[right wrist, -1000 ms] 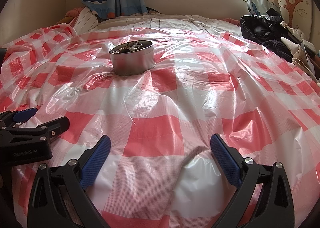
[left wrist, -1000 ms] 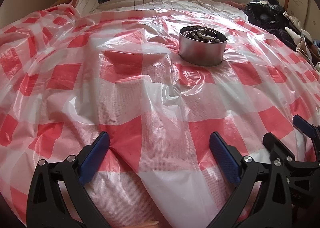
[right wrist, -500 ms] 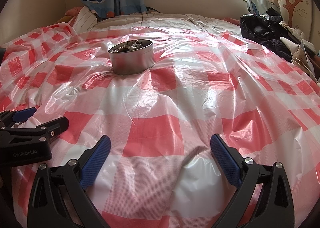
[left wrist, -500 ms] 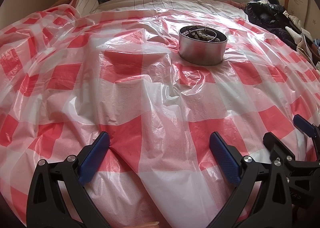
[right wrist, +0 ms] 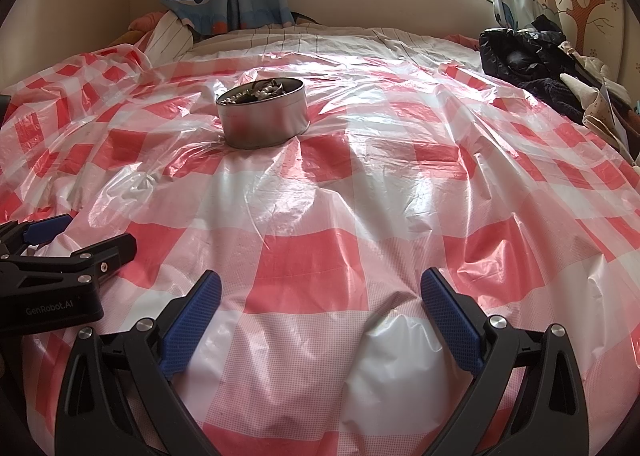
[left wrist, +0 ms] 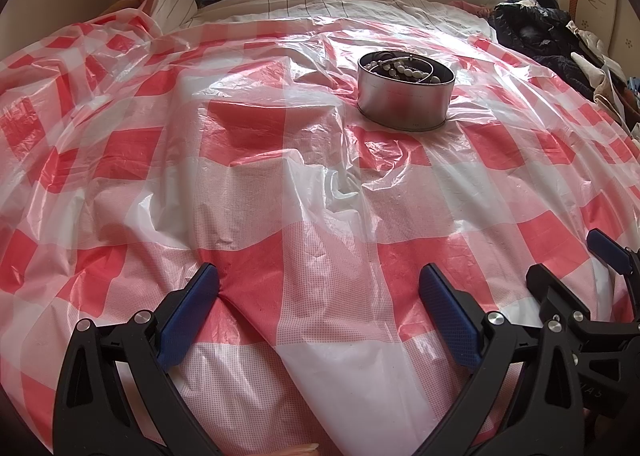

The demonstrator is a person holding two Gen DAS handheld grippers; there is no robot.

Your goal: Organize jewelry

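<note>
The checked sheet point(left wrist: 248, 184) is thin glossy plastic — crinkled, partly see-through. The tin point(left wrist: 404, 104) is dull brushed metal. The gripper pads point(right wrist: 192, 320) look finely textured, matt.

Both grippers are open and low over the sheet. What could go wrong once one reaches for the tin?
The metal tin sits on crinkled plastic sheet over soft bedding, so a push may slide or tip it. The jewelry lies tangled, so one piece may drag others out.

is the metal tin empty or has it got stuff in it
Not empty: the lidless metal tin holds jewelry, with a pearl strand visible above its rim.
</note>
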